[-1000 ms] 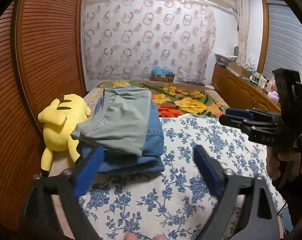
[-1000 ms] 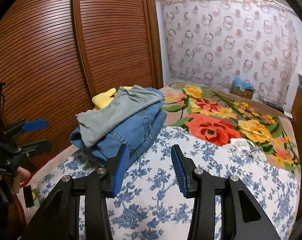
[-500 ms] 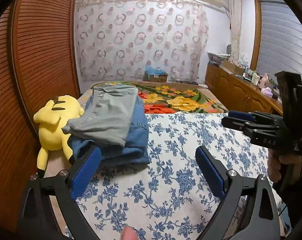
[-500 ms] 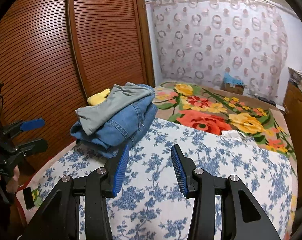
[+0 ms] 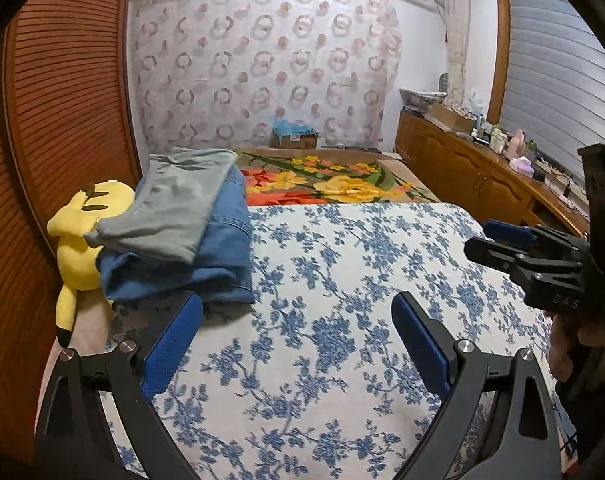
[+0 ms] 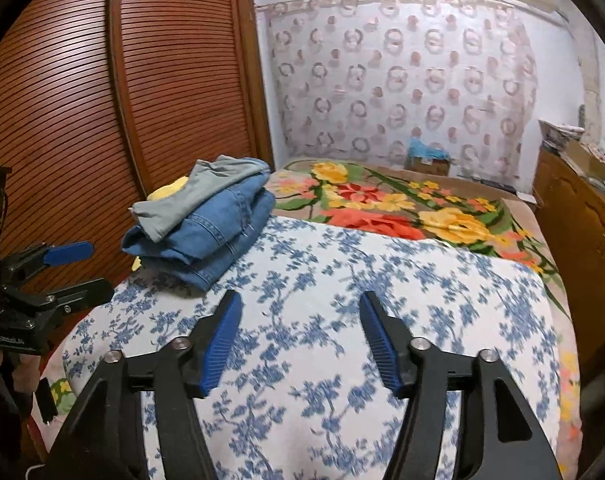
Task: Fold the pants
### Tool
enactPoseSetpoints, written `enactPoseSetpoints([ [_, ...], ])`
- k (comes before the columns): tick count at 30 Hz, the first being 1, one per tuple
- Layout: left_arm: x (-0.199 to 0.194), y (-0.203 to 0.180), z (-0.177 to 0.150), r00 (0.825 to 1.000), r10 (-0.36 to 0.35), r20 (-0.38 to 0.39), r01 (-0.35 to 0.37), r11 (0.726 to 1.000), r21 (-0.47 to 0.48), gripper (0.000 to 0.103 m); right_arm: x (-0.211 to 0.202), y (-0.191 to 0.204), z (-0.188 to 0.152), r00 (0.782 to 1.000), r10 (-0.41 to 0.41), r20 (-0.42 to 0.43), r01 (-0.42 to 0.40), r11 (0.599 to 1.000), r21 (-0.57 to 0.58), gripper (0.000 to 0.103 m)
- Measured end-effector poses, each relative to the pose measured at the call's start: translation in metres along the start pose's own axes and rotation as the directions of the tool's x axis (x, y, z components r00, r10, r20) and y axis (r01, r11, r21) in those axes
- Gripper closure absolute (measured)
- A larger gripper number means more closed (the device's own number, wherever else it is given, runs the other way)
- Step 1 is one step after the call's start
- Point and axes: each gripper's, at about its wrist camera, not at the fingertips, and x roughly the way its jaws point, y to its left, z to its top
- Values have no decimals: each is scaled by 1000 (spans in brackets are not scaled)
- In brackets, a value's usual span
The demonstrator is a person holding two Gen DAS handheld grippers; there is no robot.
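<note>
A folded pair of grey-green cotton pants is stacked on folded blue denim jeans at the left edge of the blue-floral bedspread. The left gripper and right gripper are held spread and empty. The grey pair is judged soft and light, the denim heavier and stiffer; a hold at the waistband is advised.

Folded grey cotton pants lie on folded blue denim jeans at the bed's left edge, on the blue-flowered white quilt. A yellow plush toy lies left of the stack; the flowered blanket lies behind.
</note>
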Motion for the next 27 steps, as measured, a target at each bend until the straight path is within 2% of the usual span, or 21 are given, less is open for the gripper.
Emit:
enactPoseSetpoints([
  [3,-3,-9,-3,1000,-5,1,5,1000,9,7,-13,-2,-7,1000,-28,8,28,999,27,23],
  [5,-6,-15,-6,1000,-6,0,6,1000,15,7,-22,-5,-13,999,-39,18,38,998,44,19],
  [16,-23,-41,-15,1000,-14,6,13,999,32,7,-71,-12,-37,991,-127,39,123,988,96,18],
  [27,-56,-55,4,995,-29,94,23,998,58,7,-117,-8,-39,974,-196,110,182,975,124,18],
])
